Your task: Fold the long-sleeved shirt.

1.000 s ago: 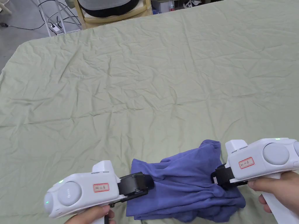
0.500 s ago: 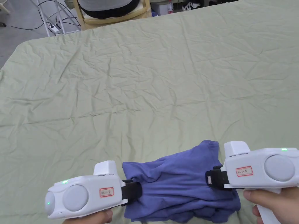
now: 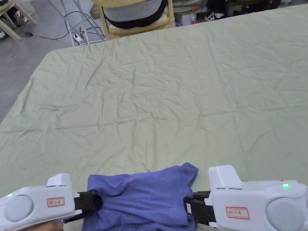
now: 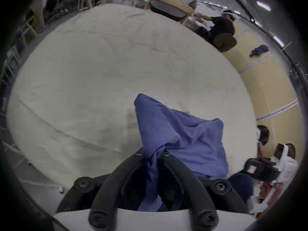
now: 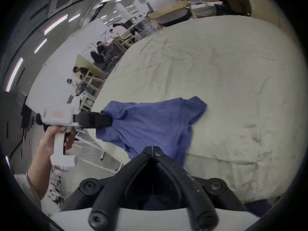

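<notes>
blue shirt point(image 3: 141, 195) on green sheet point(image 3: 168, 99), chair point(image 3: 137, 15) beyond

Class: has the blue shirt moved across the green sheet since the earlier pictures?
Yes. The shirt has been dragged toward the person's side of the sheet.

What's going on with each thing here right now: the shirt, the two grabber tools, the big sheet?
Shirt: bunched, stretched between both tools at the near edge of the sheet.
Left gripper: shut, fingers pinching a gathered fold of the shirt.
Right gripper: shut, its tips against the shirt's edge.
Sheet: spread out, wrinkled.
</notes>
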`<state>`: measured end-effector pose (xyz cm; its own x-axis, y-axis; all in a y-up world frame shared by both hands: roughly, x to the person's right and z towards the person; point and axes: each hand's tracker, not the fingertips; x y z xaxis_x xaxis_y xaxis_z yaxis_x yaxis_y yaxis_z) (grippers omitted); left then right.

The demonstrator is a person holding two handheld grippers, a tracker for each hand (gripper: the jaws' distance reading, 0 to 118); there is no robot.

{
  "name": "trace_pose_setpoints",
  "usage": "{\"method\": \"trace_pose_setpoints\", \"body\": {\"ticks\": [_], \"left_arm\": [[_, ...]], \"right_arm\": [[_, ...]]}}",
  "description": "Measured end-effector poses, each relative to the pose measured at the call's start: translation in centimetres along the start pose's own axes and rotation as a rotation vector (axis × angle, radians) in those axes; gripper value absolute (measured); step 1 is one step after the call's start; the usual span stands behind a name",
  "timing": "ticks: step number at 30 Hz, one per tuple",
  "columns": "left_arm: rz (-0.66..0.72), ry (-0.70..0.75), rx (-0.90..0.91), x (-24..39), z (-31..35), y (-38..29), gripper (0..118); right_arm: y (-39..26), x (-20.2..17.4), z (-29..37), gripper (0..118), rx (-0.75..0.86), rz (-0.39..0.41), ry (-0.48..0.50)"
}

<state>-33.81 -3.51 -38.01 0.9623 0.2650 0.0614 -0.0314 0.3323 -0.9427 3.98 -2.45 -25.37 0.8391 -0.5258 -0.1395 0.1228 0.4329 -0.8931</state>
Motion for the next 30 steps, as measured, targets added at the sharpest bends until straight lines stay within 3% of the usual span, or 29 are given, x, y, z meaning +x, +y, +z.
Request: {"method": "trace_pose_setpoints", "body": {"ticks": [6,10,16,17,18,20,24,30], "left_arm": [[0.066,0.239,-0.015,-8.8,0.8,1.2,9],[0.136,0.298,-0.040,-13.7,0.5,1.6,9],[0.167,0.307,-0.046,-14.8,0.2,0.8,10],[0.158,0.307,-0.032,-14.7,0.4,0.8,19],[0.139,0.307,-0.015,-14.5,0.7,0.7,40],[0.110,0.378,0.011,-14.1,1.1,0.8,118],[0.108,0.384,0.198,-13.1,5.0,1.1,109],[0.166,0.338,0.222,-10.0,9.9,0.9,109]], "right_arm": [[-1.0,-0.1,-0.6,1,-0.018,0.030,-0.008],[-1.0,0.0,-0.5,1,-0.020,0.017,0.003],[-0.4,-0.4,-0.6,1,-0.005,0.019,0.001],[-0.3,-0.6,-0.6,1,-0.003,0.020,0.001],[-0.1,-0.7,-0.5,1,0.002,0.024,-0.002],[0.1,-1.0,-0.3,1,0.012,0.033,-0.013],[0.1,-1.6,0.9,1,0.030,0.038,-0.014],[-0.9,-2.8,5.1,1,0.099,0.050,-0.041]]}}
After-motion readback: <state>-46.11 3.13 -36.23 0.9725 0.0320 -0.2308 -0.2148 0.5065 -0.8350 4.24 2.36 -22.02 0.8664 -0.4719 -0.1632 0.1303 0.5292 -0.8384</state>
